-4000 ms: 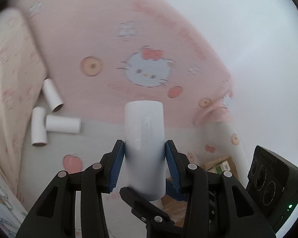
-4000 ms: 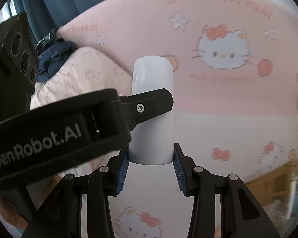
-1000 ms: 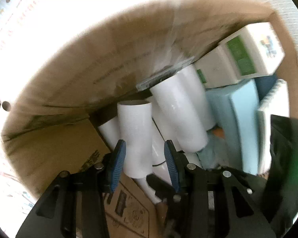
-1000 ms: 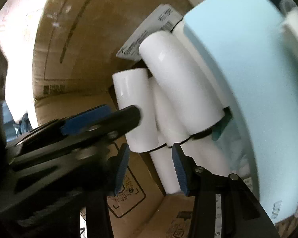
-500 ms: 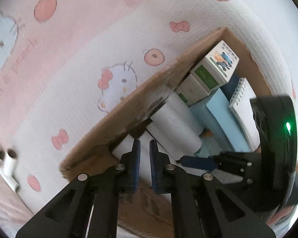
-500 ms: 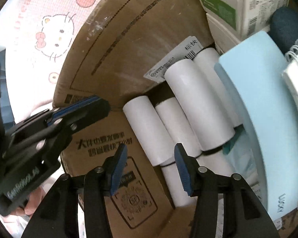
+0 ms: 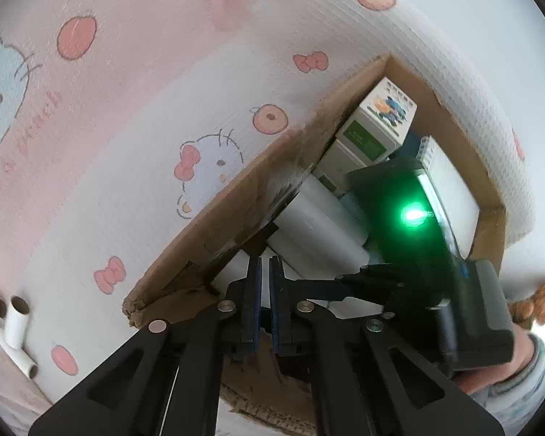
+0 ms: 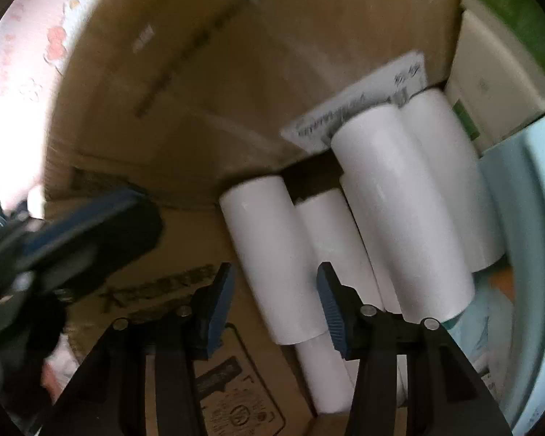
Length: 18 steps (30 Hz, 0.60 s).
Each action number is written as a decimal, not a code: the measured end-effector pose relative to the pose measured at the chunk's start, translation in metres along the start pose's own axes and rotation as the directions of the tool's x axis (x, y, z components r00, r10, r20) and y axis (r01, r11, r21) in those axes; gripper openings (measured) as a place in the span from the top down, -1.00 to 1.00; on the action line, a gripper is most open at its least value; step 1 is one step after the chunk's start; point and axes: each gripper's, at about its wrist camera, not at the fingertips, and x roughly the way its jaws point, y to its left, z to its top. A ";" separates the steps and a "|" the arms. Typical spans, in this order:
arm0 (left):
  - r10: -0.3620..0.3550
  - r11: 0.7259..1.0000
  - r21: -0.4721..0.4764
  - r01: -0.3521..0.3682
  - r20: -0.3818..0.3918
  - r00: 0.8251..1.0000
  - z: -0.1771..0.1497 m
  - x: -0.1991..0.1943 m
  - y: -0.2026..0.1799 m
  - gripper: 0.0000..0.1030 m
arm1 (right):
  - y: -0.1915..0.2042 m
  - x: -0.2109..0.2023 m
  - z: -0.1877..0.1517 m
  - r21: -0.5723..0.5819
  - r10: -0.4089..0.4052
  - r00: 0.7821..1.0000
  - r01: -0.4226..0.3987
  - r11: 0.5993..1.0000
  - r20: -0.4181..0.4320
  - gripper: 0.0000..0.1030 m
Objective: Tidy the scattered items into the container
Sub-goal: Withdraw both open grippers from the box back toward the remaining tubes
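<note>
A brown cardboard box (image 7: pixel 236 203) lies on a pink cartoon-cat bedsheet; its inner wall (image 8: pixel 200 91) fills the right wrist view. Several white tubes (image 8: pixel 272 254) lie inside it; they also show in the left wrist view (image 7: pixel 316 229). My left gripper (image 7: pixel 264 265) is shut and empty above the box's near edge. My right gripper (image 8: pixel 274 290) is open over the tubes in the box, holding nothing. Three loose white tubes (image 7: pixel 12 327) lie on the sheet at the far left.
The box also holds green-and-white cartons (image 7: pixel 378 127), a pale blue pad (image 8: pixel 527 218) and a spiral notebook (image 7: pixel 450 185). The right gripper's body with a green light (image 7: pixel 414 214) hangs over the box. The left gripper's fingers (image 8: pixel 91 225) show at the left of the right wrist view.
Both grippers have let go of their white tubes, which now lie in the box. The left gripper shut and rose above the box. The right gripper moved closer to the tubes.
</note>
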 end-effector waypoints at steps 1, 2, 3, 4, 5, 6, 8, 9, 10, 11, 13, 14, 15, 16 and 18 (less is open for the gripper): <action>0.014 1.000 0.013 -0.014 0.000 1.000 -0.001 0.000 -0.001 0.91 | -0.002 0.002 -0.001 0.010 0.006 1.000 -0.006 1.000 -0.007 0.20; 0.024 0.999 0.031 -0.024 0.008 1.000 -0.002 0.000 -0.003 0.91 | -0.003 0.001 -0.002 0.017 0.010 1.000 -0.010 1.000 -0.006 0.20; 0.030 0.999 0.045 -0.030 0.011 0.999 -0.003 -0.001 -0.004 0.91 | -0.004 0.000 -0.002 0.020 0.013 1.000 -0.013 1.000 -0.009 0.20; 0.036 0.998 0.055 -0.037 0.016 0.999 -0.004 -0.001 -0.005 0.91 | -0.005 0.000 -0.004 0.020 0.018 1.000 -0.018 1.000 -0.014 0.20; 0.041 0.997 0.066 -0.042 0.021 0.999 -0.005 -0.001 -0.006 0.91 | -0.006 -0.001 -0.006 0.015 0.020 1.000 -0.020 1.000 -0.020 0.21; 0.045 0.996 0.073 -0.047 0.025 0.999 -0.006 -0.001 -0.007 0.91 | -0.007 -0.002 -0.008 0.011 0.018 0.999 -0.018 1.000 -0.026 0.21; 0.056 0.994 0.091 -0.059 0.032 0.998 -0.006 0.001 -0.007 0.91 | -0.007 -0.003 -0.012 -0.001 0.006 0.999 -0.006 1.000 -0.044 0.21; 0.058 0.993 0.099 -0.061 0.033 0.998 -0.007 0.001 -0.008 0.91 | -0.007 -0.004 -0.015 -0.005 0.001 0.999 -0.001 1.000 -0.049 0.21; 0.058 0.992 0.107 -0.062 0.033 0.998 -0.007 0.001 -0.010 0.91 | -0.007 -0.006 -0.016 -0.005 0.000 0.999 -0.001 1.000 -0.048 0.21; 0.055 0.992 0.112 -0.058 0.026 0.998 -0.008 0.001 -0.011 0.91 | -0.008 -0.007 -0.016 -0.002 0.001 0.999 -0.001 1.000 -0.049 0.21; 0.037 0.993 0.111 -0.038 0.012 0.999 -0.009 0.001 -0.013 0.93 | -0.010 -0.010 -0.016 0.030 0.006 0.998 -0.005 1.000 -0.054 0.21; 0.034 0.994 0.104 -0.036 0.015 0.999 -0.009 0.000 -0.012 0.92 | -0.012 -0.014 -0.017 0.059 0.011 0.998 -0.008 0.998 -0.057 0.21; 0.025 0.995 0.099 -0.027 0.017 1.000 -0.009 -0.002 -0.011 0.93 | -0.013 -0.019 -0.020 0.081 0.023 0.998 -0.018 0.997 -0.056 0.21; 0.012 0.995 0.096 -0.014 0.020 1.000 -0.009 -0.005 -0.010 0.91 | -0.012 -0.025 -0.023 0.080 0.042 0.998 -0.038 0.996 -0.047 0.21; -0.005 0.995 0.097 0.002 0.031 0.999 -0.013 -0.017 -0.006 0.86 | -0.008 -0.043 -0.030 0.061 0.068 0.998 -0.068 0.996 -0.003 0.20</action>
